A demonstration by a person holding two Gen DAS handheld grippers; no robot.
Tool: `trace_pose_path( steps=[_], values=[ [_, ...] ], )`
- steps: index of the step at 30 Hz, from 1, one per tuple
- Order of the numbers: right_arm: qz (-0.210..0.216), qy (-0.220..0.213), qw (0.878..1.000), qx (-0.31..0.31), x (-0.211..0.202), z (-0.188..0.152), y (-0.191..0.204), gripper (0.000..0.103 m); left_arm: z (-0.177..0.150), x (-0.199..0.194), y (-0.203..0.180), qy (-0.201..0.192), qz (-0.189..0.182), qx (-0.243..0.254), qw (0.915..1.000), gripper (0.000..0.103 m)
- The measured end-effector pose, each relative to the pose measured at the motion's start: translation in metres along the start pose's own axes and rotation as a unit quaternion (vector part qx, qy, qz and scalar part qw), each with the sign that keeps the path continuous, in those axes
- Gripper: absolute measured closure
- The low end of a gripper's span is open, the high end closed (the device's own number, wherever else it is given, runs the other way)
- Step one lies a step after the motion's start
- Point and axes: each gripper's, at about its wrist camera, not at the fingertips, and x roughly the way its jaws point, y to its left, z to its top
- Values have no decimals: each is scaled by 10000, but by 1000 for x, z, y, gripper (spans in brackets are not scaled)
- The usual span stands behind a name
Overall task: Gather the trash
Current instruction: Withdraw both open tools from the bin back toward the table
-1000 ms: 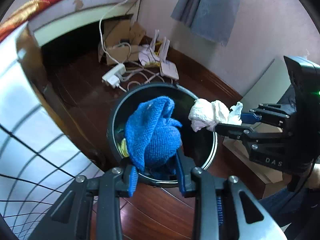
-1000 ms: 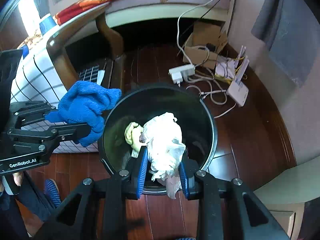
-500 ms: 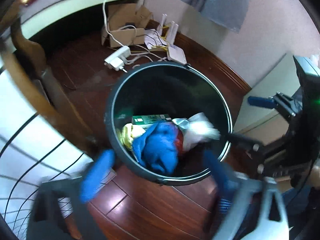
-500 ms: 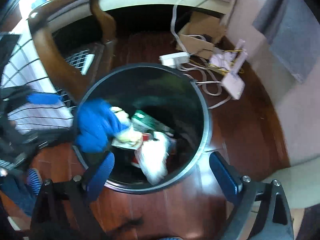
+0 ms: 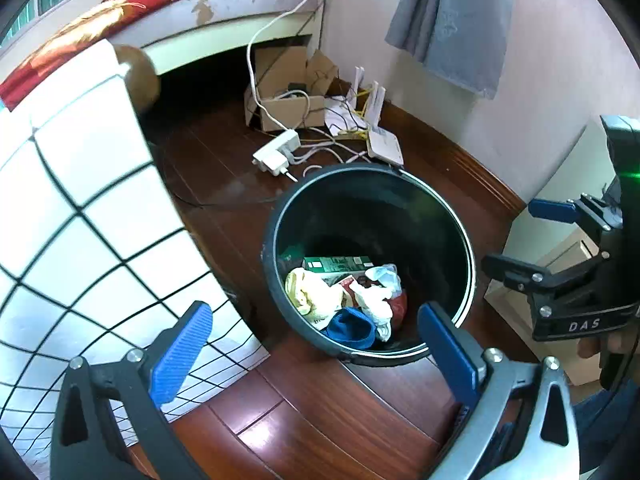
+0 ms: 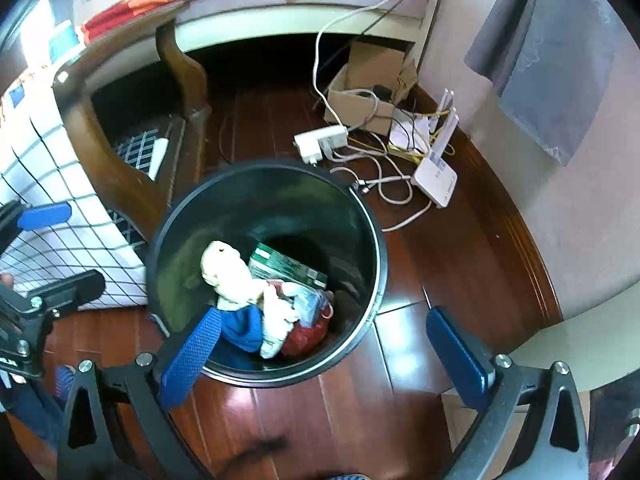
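Our left gripper (image 5: 316, 354) and right gripper (image 6: 322, 358) both hover with fingers spread wide, holding nothing. The round black trash bin (image 6: 374, 240) sits just ahead and below, equally near both, with the blue knitted cloth (image 5: 352, 327) and crumpled white tissue (image 6: 276, 316) inside.

The left gripper (image 5: 316, 348) is a black frame of triangular cut-out arms with silver screws (image 5: 134, 355) at the pivots, and its two jaws carry ribbed blue pads (image 5: 182, 354). The right gripper (image 6: 324, 356) has the same build: black arms, silver screws, textured blue pads (image 6: 456, 356). Seen from the left wrist camera, the right gripper's black body bears white "DAS" lettering (image 5: 579, 325) and a green light (image 5: 632, 174) glows on its housing. Bare fingers (image 5: 588, 346) show just beneath the lettering.
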Motion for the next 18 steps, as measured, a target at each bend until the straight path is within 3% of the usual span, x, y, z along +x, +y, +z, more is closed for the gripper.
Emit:
trace_pose_path(
  steps=[10, 18],
  values=[
    [183, -530, 9982, -208, -49, 15, 28, 0, 0, -60, 8, -531, 245, -114, 9982, 0],
    [440, -1084, 9930, -188, -81, 37, 51, 0, 0, -103, 38, -783, 556, -296, 9949, 0]
  ],
)
